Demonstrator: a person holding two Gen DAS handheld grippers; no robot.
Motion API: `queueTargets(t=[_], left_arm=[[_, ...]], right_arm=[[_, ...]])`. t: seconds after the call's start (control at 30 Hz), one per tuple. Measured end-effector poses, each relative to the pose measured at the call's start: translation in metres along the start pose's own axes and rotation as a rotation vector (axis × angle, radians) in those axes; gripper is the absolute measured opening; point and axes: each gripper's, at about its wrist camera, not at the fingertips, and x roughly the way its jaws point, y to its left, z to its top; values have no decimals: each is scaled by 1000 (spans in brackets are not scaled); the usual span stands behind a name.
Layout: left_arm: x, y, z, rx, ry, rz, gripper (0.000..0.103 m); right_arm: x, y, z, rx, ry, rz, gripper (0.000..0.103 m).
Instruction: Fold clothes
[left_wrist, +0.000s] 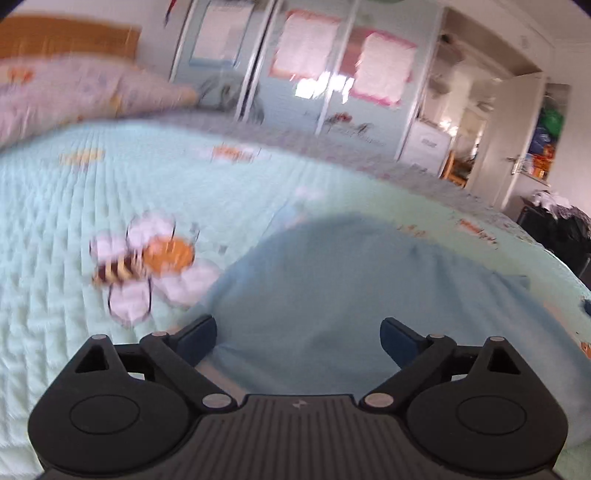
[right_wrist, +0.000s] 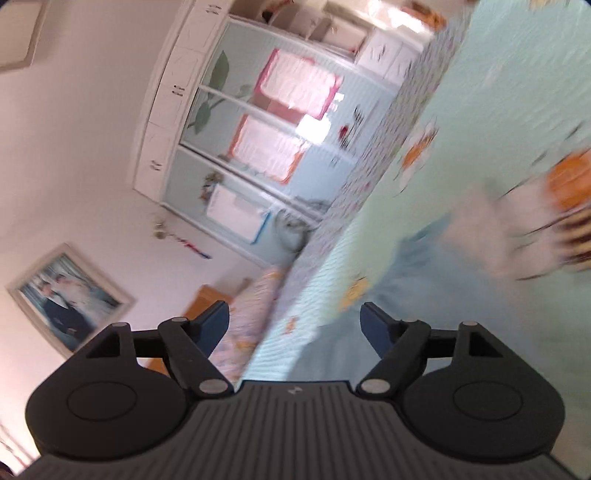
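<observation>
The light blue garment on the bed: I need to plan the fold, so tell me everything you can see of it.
The light blue garment is a plain, soft-looking fabric with no visible print, lying spread on the mint quilted bedspread beside its bee-and-flower patch. Its far edge looks rounded, with slight creases. The open left gripper hovers over its near part, not gripping it. Blur hides sleeves, collar and seams.
</observation>
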Motion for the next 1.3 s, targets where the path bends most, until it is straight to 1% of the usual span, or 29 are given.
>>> queueTargets(t=[0.03, 0.07, 0.13, 0.17, 0.2, 0.23, 0.27, 0.3, 0.33, 0.37, 0.4, 0.5, 0.53, 0.57, 0.6, 0.63, 0.67, 0.7, 0.73, 0.77, 0.8, 0.83, 0.87, 0.9, 1.0, 1.1, 1.17, 1.27, 1.3], left_arm=[[1, 3, 0, -17, -2, -7, 96], [1, 5, 0, -33, -5, -15, 96], [1, 7, 0, -46, -13, -30, 97], [0, 8, -1, -52, -17, -38, 98], [0, 10, -2, -58, -21, -46, 99], [-1, 13, -4, -63, -25, -52, 100], [-1, 16, -4, -70, -28, -58, 100], [0, 18, -4, -78, -30, -64, 100], [1, 19, -4, -85, -32, -71, 101], [3, 21, -4, -89, -33, -75, 101], [6, 22, -4, -93, -33, -77, 101], [13, 24, -4, -85, -29, -72, 101], [13, 24, -4, -85, -28, -72, 101], [14, 24, -4, -86, -28, -73, 102], [14, 24, -4, -86, -27, -74, 102], [15, 25, -4, -87, -27, -75, 102], [15, 25, -4, -90, -28, -77, 102], [16, 26, -4, -93, -28, -80, 102], [17, 27, -5, -95, -28, -81, 102], [17, 27, -5, -96, -28, -82, 102], [17, 27, -4, -96, -27, -82, 102], [18, 27, -4, -97, -25, -82, 102], [18, 27, -4, -99, -24, -82, 102], [18, 28, -3, -100, -22, -83, 102], [5, 28, -4, -86, 15, -78, 102], [-23, 27, -15, -27, 43, -96, 102], [-44, 32, -25, -22, 58, -104, 102], [-75, 43, -37, -40, 80, -99, 102], [-79, 46, -35, -34, 94, -106, 102]], right_arm=[[16, -10, 1, 35, 27, -6, 79], [27, -21, 3, 54, 58, -37, 78], [36, -42, 12, 35, 72, -136, 62], [30, -49, 19, 44, 50, -149, 45], [22, -55, 27, 67, 21, -150, 45], [10, -57, 33, 80, -31, -162, 47], [-3, -55, 37, 71, -94, -192, 59], [-14, -50, 39, 49, -135, -211, 71], [-22, -43, 39, 24, -164, -220, 73], [-23, -36, 36, 5, -153, -200, 75], [-18, -28, 30, -11, -118, -162, 76], [7, -8, 2, -67, 40, -96, 78], [14, -6, -6, -81, 77, -103, 78], [20, -7, -10, -97, 101, -139, 78], [22, -12, -11, -104, 104, -182, 69], [20, -19, -11, -105, 98, -225, 57], [15, -25, -9, -78, 87, -241, 44], [5, -26, -8, -45, 67, -237, 47], [-10, -24, -12, -41, 40, -235, 51], [-25, -18, -15, -72, 14, -245, 61], [-35, -8, -17, -118, -9, -265, 77], [-45, 0, -21, -157, -23, -281, 84], [-56, 5, -27, -191, -35, -294, 88], [-70, 8, -31, -202, -41, -296, 88], [-95, 5, -49, -136, -60, -277, 88], [-111, -4, -56, -98, -104, -245, 87], [-113, -11, -53, -84, -123, -232, 87], [-110, -4, -58, -116, -96, -273, 89], [-113, 0, -64, -132, -80, -285, 90]])
